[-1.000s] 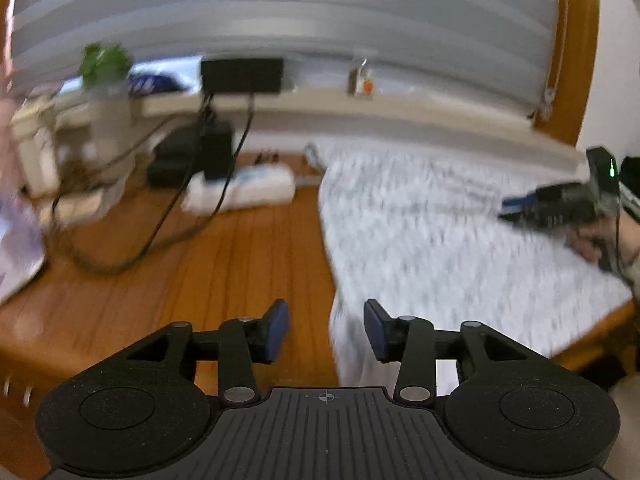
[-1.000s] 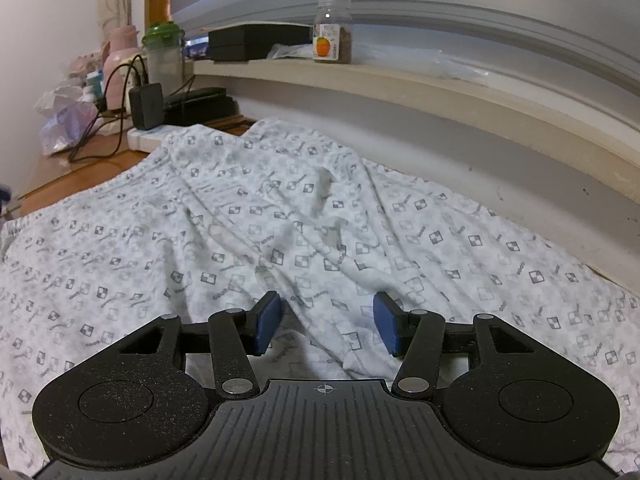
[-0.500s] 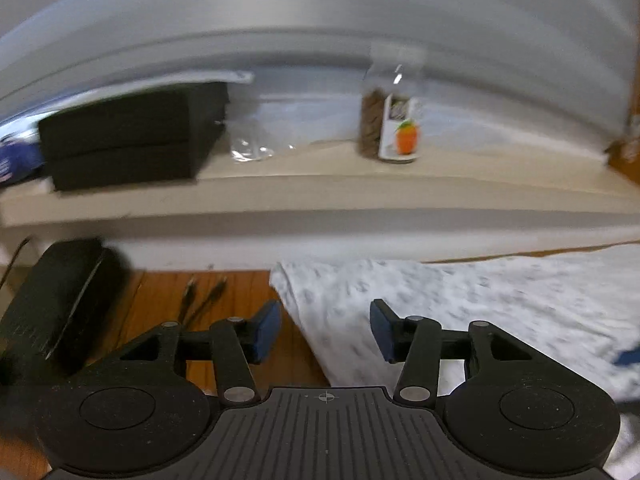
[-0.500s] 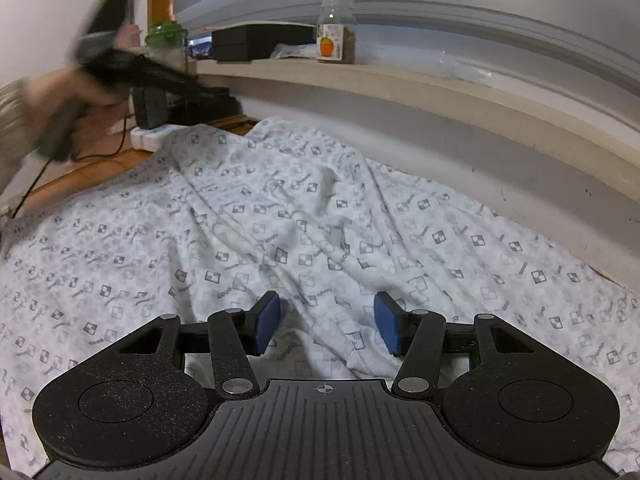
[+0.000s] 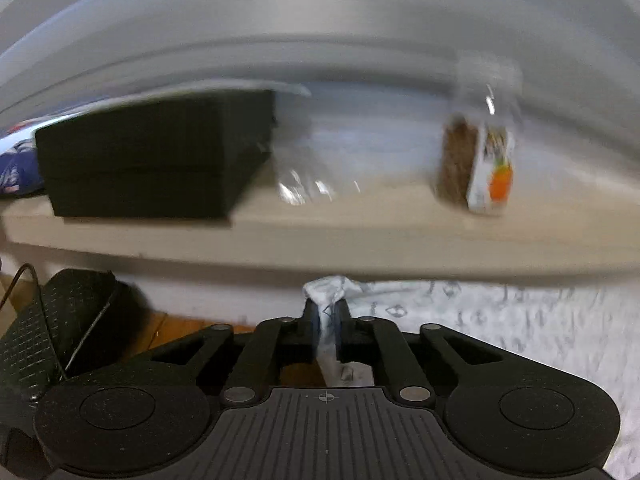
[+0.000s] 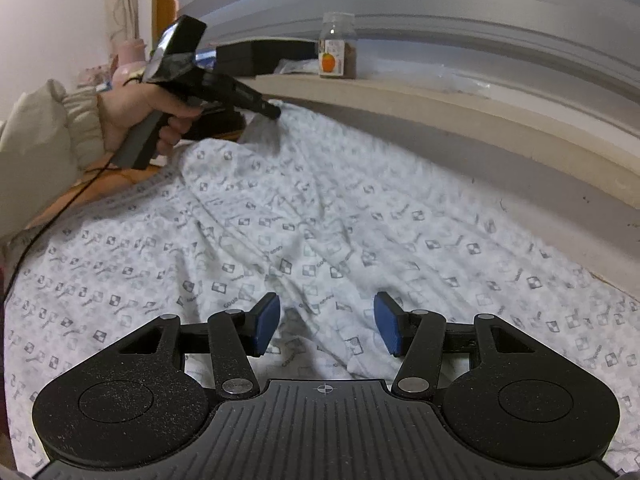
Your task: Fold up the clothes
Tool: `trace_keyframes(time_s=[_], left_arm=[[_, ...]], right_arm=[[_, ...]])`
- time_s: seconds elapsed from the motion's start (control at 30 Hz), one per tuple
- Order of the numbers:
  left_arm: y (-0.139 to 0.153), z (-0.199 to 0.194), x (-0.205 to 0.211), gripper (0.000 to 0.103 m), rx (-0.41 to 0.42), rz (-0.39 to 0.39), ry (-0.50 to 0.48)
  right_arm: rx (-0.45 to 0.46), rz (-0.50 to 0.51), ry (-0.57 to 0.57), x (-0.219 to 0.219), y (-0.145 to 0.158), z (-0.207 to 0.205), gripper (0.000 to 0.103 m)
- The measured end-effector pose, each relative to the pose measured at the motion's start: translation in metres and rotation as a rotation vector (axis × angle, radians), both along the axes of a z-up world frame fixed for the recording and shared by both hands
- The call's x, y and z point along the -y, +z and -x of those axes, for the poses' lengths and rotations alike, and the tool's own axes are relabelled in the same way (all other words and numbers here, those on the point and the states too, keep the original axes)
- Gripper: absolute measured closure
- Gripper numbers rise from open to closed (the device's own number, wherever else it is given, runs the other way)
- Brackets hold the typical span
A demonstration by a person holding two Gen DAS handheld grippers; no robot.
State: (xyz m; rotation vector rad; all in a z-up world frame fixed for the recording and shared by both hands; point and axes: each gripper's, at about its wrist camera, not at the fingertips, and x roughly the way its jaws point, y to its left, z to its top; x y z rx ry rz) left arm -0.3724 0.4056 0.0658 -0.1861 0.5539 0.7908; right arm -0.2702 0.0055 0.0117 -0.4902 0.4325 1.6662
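Now, garment (image 5: 500, 320) corner pinched in left tongs (image 5: 327, 312), right tongs (image 6: 327, 330) spread above it

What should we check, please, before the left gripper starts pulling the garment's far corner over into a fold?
1. Left gripper has fabric between its jaws, which have just been closing: ok, a bunched corner of the garment is pinched.
2. Grip depth: cannot tell, only a small tuft shows past the pads.
3. Right gripper ready: not ok, jaws open above the cloth, holding nothing.
4. Garment spread flat: not ok, wrinkles run across the middle.
5. Jar and black box clear of the cloth: ok, both sit up on the ledge.
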Motion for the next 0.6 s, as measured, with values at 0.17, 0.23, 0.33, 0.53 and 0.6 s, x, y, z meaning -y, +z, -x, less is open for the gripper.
trace_keyframes(time_s=[0.17,0.23,0.33,0.53,0.6], left_arm=[[0.003,0.009,0.03,0.054,-0.003,-0.02,-0.03],[0.002,0.017,0.043,0.048,-0.001,0.018,-0.067],[-0.007,0.025,0.056,0.047,-0.053,0.05,-0.099],[-0.025,0.028,0.045,0.047,-0.095,0.148,-0.077],[-0.022,0.026,0.052,0.051,-0.129,0.103,-0.091]], right_arm=[[0.013,0.013,0.0,-0.002,-0.001,0.001,0.05],[0.019,0.01,0.002,-0.002,-0.001,0.001,0.05],[0.019,0.01,-0.001,-0.002,-0.002,0.001,0.05],[0.014,0.017,0.0,-0.004,-0.003,-0.001,0.05],[0.01,0.017,-0.001,-0.004,-0.003,-0.001,0.05]])
